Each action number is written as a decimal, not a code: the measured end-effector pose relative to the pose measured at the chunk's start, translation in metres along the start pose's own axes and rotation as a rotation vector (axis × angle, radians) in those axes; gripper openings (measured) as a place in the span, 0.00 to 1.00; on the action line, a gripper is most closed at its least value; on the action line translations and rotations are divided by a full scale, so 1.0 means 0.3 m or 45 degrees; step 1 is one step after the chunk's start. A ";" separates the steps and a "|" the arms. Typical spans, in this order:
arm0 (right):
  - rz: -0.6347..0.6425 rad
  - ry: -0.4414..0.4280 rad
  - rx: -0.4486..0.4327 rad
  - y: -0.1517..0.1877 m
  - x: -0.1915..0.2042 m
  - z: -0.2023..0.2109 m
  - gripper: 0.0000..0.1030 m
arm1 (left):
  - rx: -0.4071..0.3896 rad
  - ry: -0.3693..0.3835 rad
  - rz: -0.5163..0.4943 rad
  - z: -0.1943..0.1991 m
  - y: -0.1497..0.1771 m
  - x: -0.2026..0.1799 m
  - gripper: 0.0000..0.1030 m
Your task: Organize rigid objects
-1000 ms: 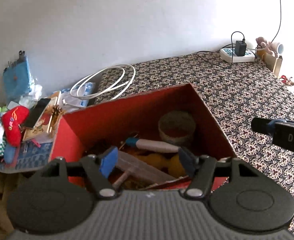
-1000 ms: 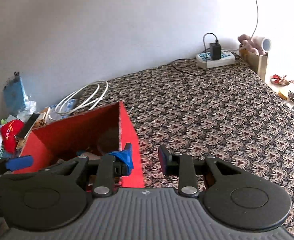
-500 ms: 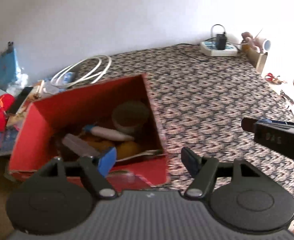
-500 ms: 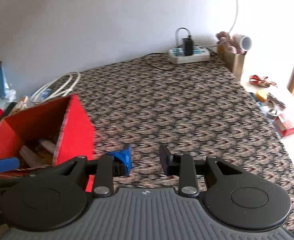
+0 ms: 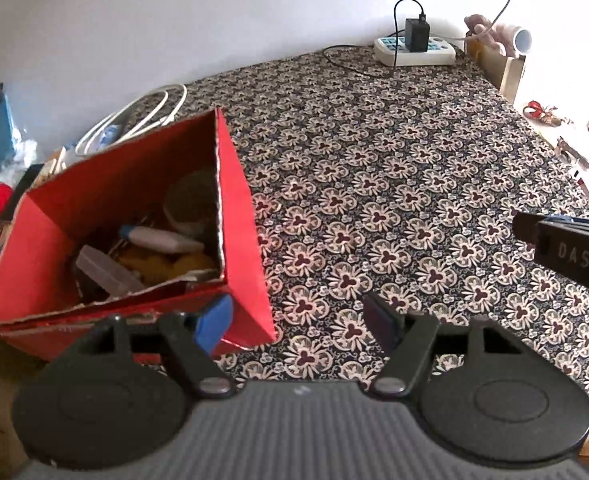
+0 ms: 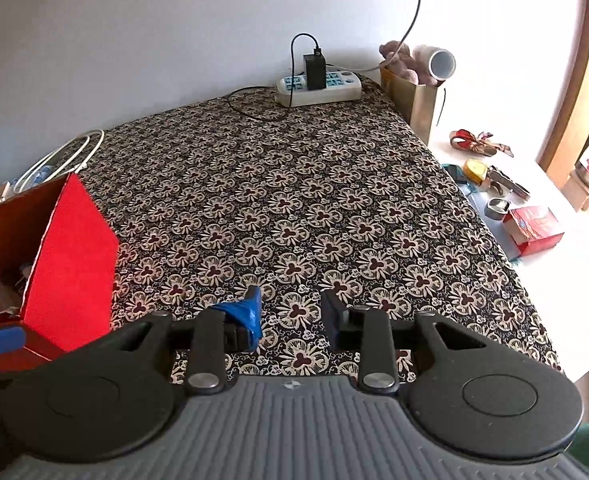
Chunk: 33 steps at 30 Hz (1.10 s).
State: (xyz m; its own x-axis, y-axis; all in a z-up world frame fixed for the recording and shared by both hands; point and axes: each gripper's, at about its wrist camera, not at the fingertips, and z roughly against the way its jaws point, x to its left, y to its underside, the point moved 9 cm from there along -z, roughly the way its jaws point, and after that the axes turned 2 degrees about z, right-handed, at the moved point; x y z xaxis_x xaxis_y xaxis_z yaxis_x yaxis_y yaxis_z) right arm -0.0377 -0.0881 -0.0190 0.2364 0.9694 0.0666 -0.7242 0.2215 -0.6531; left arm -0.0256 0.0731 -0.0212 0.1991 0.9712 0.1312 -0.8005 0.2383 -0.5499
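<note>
We see the red box (image 5: 242,216) at the near left of the patterned cloth (image 5: 394,184), filled with small items; our left gripper (image 5: 298,318) stands apart and empty beside it; our right gripper (image 6: 290,312) is opening, nothing between.

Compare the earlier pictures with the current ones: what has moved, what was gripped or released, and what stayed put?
Both grippers swung rightward off the red box, which slid left in both views. The left gripper now hangs empty over the patterned cloth; the right gripper, also empty, is opening. Nothing was gripped or released. The box's contents and power strip stayed put.
</note>
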 end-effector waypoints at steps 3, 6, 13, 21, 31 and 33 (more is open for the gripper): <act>0.009 0.015 -0.006 -0.004 0.015 -0.001 0.16 | -0.007 -0.003 0.004 0.005 -0.001 0.008 0.70; 0.024 0.046 0.003 -0.007 0.040 -0.009 0.16 | -0.013 -0.018 0.020 0.009 -0.007 0.034 0.70; 0.011 -0.087 0.043 -0.006 0.179 0.002 0.16 | -0.051 -0.064 0.078 0.042 -0.016 0.170 0.70; 0.057 -0.154 0.058 -0.010 0.376 0.021 0.16 | -0.070 -0.129 0.168 0.056 -0.016 0.403 0.70; 0.049 -0.199 0.020 -0.009 0.602 0.056 0.16 | -0.102 -0.180 0.205 0.067 0.009 0.651 0.70; 0.066 -0.199 0.010 0.003 0.639 0.067 0.16 | -0.107 -0.180 0.204 0.070 0.019 0.681 0.70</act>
State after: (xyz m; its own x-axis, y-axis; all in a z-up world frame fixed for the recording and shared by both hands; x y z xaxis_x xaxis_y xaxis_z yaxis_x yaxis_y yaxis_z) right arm -0.0061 0.1000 0.0082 0.0957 0.9840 0.1500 -0.7382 0.1713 -0.6525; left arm -0.0015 0.2730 0.0199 -0.0124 0.9890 0.1476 -0.7643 0.0858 -0.6391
